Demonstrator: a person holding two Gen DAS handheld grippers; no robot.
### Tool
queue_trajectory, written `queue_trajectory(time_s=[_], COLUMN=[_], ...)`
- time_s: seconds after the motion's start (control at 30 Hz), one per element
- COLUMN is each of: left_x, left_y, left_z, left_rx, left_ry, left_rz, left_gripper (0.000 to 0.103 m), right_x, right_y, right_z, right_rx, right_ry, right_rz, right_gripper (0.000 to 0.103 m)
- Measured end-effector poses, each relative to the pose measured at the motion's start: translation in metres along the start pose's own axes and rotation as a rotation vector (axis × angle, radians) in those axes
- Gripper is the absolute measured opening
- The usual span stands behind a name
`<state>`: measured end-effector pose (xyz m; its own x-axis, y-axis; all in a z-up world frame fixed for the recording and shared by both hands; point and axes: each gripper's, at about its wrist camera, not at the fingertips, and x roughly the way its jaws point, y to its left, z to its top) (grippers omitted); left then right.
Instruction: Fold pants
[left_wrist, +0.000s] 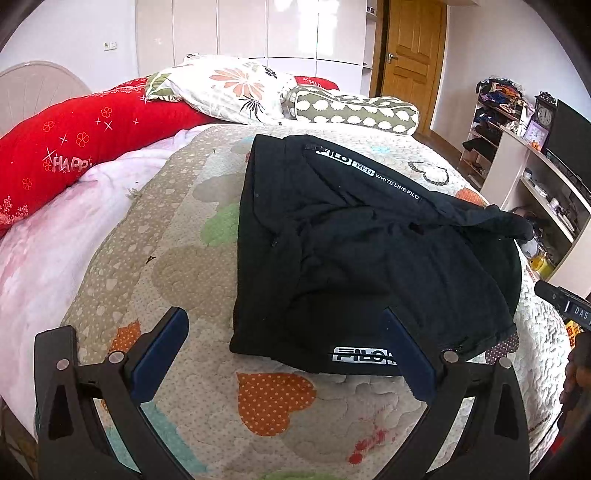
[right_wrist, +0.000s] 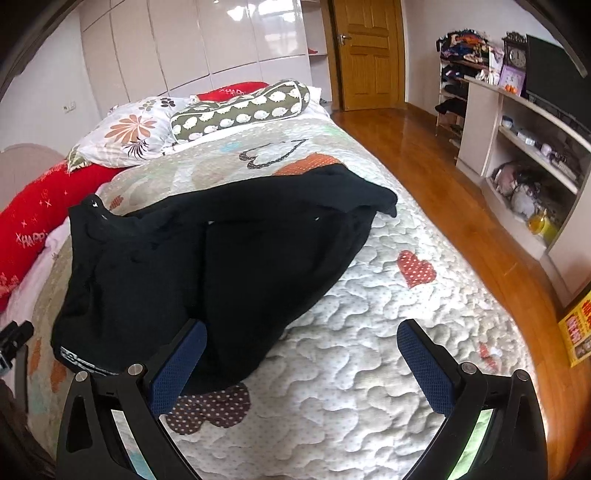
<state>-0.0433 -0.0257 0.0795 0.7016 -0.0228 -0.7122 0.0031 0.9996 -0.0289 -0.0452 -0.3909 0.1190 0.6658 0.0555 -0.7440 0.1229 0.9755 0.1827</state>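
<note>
Left wrist view. Black pants (left_wrist: 369, 254): folded into a rumpled bundle, lying on the quilted bedspread (left_wrist: 192, 229) of the bed; white "FILO" lettering at the near hem and along a strip at the far edge. Left hand-held gripper (left_wrist: 284, 350): jaws spread wide, holding nothing, hovering just short of the pants' near edge; its right blue pad (left_wrist: 410, 358) overlaps the near hem in the picture, contact cannot be told; its left pad stands over bare bedspread beside the pants. Beyond the pants: red pillow (left_wrist: 66, 147), floral pillow (left_wrist: 229, 85), spotted bolster (left_wrist: 354, 107).

Right wrist view. Pants (right_wrist: 207, 266): on the bedspread (right_wrist: 369, 350), ahead and to the left of the right hand-held gripper (right_wrist: 301, 354). That gripper: jaws wide apart, empty; its left pad (right_wrist: 177, 365) sits in front of the pants' near corner, its right pad is over bare bedspread, well clear of the pants. Wooden floor (right_wrist: 461, 206) beyond the bed's far side from the pants.
</note>
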Motion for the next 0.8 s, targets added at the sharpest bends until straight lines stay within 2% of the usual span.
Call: queue_trajectory(time_s=[0.5,0.8], left_x=[0.006,0.026], left_y=[-0.001,0.027], left_z=[-0.002,-0.013], left_rx=[-0.001,-0.124], left_ry=[0.018,0.093], left_rz=[-0.004,-0.062], left_gripper=[0.103,0.103], right_x=[0.01,0.026], right_y=[0.007,-0.004], right_z=[-0.001,-0.005], right_rx=[-0.016,0.015], right_ry=[0.015,0.055], right_rz=[-0.005,0.004], right_gripper=[0.103,0.103])
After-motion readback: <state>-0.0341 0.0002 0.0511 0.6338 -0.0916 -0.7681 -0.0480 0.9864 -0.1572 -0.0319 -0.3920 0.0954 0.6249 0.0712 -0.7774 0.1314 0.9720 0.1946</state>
